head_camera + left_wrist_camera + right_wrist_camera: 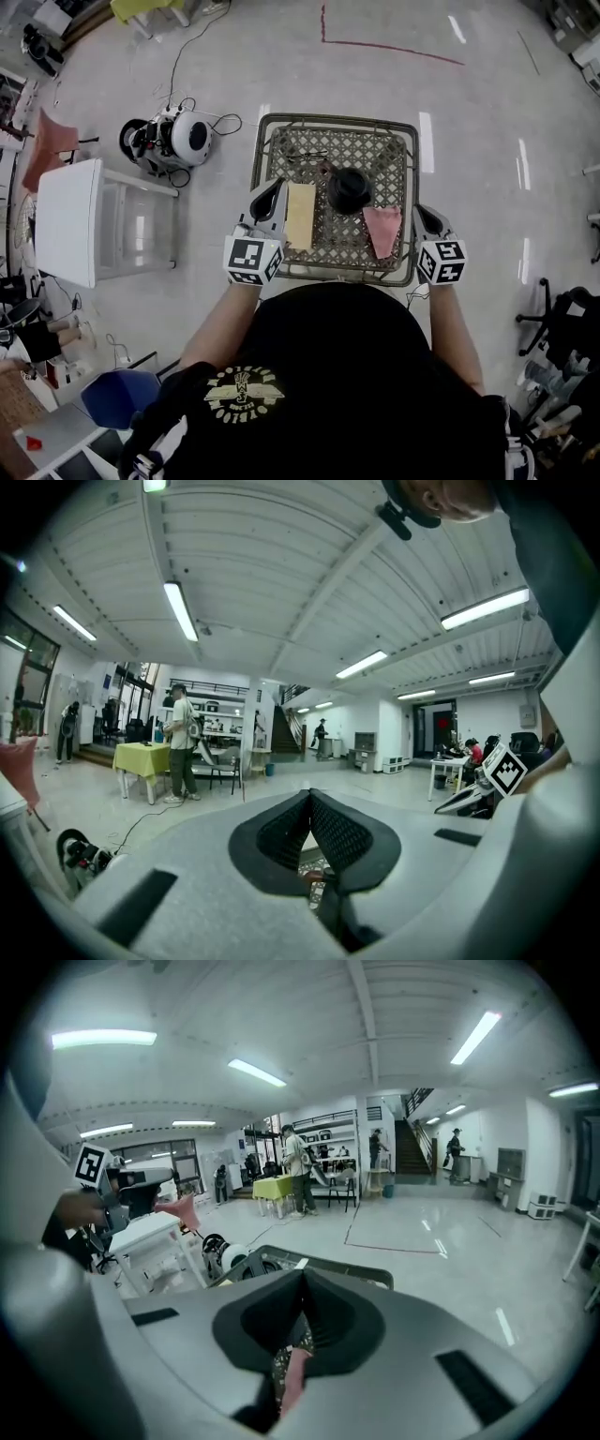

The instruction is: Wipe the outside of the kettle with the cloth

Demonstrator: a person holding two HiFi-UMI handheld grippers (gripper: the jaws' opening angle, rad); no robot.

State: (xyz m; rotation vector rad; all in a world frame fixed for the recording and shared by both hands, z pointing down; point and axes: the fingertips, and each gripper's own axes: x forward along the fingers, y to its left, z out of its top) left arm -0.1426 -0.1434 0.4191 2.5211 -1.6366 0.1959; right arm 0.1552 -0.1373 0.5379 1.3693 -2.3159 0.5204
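Head view is showing the kettle (349, 190) standing mid-worktop (336, 120), the cloth (382, 232) lying flat beside it, nearest my right tongs (424, 217), handy for grabbing. I am holding right tongs and left tongs (265, 200) closed on nothing.

In right gripper view, body of right gripper (303, 1279) hides kettle (349, 190) & most of wicker table (358, 1267); cloth (292, 1379) on table shows only as sliver.
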